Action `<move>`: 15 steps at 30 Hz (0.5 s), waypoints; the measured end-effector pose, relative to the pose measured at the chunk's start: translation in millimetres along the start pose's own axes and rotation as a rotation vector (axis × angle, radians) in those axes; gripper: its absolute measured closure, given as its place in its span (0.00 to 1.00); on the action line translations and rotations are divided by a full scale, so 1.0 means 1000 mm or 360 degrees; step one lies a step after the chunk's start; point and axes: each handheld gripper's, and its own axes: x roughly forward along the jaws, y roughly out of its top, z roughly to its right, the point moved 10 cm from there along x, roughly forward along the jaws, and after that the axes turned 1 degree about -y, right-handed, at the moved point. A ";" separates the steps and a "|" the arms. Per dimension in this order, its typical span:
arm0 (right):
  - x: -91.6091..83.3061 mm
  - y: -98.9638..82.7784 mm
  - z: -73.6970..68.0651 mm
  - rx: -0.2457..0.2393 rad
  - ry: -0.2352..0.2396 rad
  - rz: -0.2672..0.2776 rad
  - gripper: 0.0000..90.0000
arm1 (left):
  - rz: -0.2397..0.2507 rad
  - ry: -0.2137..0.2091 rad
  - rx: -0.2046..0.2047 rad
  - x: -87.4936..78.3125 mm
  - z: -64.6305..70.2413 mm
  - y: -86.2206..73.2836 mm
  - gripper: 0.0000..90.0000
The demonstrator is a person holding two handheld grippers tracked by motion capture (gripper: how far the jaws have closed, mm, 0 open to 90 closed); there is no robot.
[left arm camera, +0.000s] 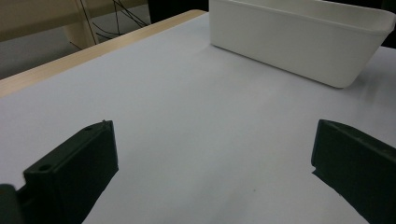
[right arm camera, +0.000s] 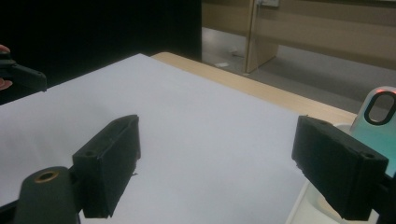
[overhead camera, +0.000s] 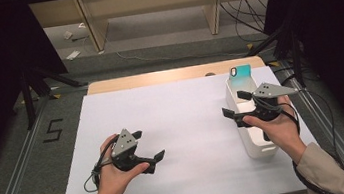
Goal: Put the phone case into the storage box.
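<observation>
Clearly a "5" (overhead camera: 52, 130) on floor (overhead camera: 27, 161).

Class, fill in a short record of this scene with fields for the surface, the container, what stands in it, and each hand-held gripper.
surface: white sheet over a wooden table
container: white bin at the right edge of the sheet
contents: teal phone case standing upright at the bin's far end
left hand-held gripper: jaws open, holding nothing, over the sheet
right hand-held gripper: jaws open, holding nothing, above the bin

You work at a wooden table (overhead camera: 108, 85) under a white sheet (overhead camera: 174, 127); a white bin (overhead camera: 254, 146) stands at its right edge.
</observation>
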 end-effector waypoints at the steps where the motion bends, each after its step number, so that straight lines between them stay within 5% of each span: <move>1: -0.001 0.000 -0.001 0.0003 0.0004 0.0002 0.18 | -0.0002 0.0000 0.0001 0.000 0.000 0.000 0.00; 15: -0.009 -0.007 -0.007 0.0004 0.0045 0.0005 0.19 | -0.0002 0.0001 0.0000 0.000 -0.001 0.000 0.00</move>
